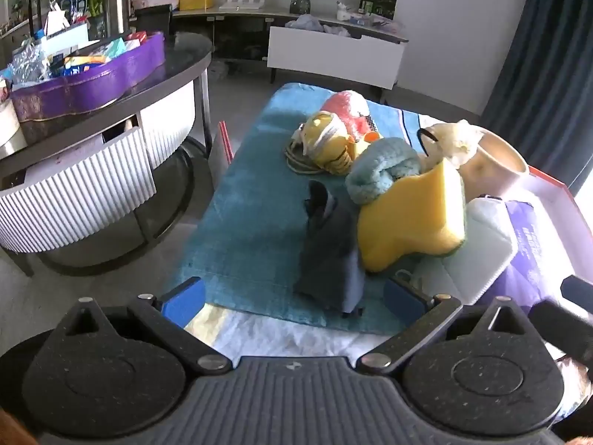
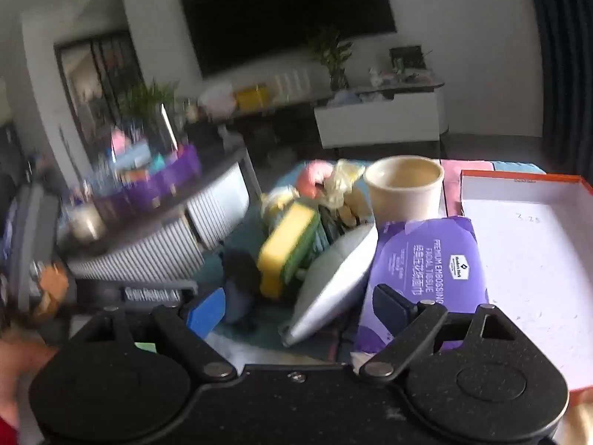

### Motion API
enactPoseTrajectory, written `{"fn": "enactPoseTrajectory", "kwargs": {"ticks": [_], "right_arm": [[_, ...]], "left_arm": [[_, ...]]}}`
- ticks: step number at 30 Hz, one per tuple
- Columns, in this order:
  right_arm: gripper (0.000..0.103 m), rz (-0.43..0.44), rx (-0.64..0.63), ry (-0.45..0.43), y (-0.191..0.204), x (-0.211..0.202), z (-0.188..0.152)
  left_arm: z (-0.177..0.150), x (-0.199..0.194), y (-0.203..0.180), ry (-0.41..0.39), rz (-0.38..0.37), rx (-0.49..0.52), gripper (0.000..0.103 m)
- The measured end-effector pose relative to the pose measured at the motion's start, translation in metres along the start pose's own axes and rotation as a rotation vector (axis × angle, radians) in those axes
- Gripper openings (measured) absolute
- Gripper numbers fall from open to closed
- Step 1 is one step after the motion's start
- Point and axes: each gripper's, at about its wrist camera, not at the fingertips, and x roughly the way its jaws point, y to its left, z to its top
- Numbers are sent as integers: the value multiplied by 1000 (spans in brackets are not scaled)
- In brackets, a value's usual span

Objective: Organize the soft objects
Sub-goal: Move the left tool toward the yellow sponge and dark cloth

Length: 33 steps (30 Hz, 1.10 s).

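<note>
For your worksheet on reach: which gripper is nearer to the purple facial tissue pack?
Right. The right gripper is open, its right finger directly in front of the purple facial tissue pack. The left gripper is open over the teal towel, with the pack off to its right.

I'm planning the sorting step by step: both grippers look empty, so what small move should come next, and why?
Probably ease the left hand-held gripper forward and close on the dark grey cloth. Its fingers are open, and the cloth lies between them on the teal towel, nearer than the yellow sponge. The right hand-held gripper is open too, and its view is blurred.
</note>
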Motion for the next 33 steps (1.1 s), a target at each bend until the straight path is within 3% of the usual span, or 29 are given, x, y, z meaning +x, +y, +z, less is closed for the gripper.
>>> {"fn": "enactPoseTrajectory", "kwargs": {"ticks": [3,6,12,17,33], "right_arm": [[102,-82,-28,99,3,13,8],[102,-95,-2,149,-2,22,10],[102,-120,8,114,0,17,9],[102,-108,51,113,-5,17,16],[102,-142,29,120,-1,16,18]], "left_arm": [[4,5,3,11,-4,-10,103],[8,7,4,8,-8,-11,103],[16,11,-2,-4,-19,17,103],[20,14,-10,0,-38,38,103],[26,20,-19,16,-44,54,103]]}}
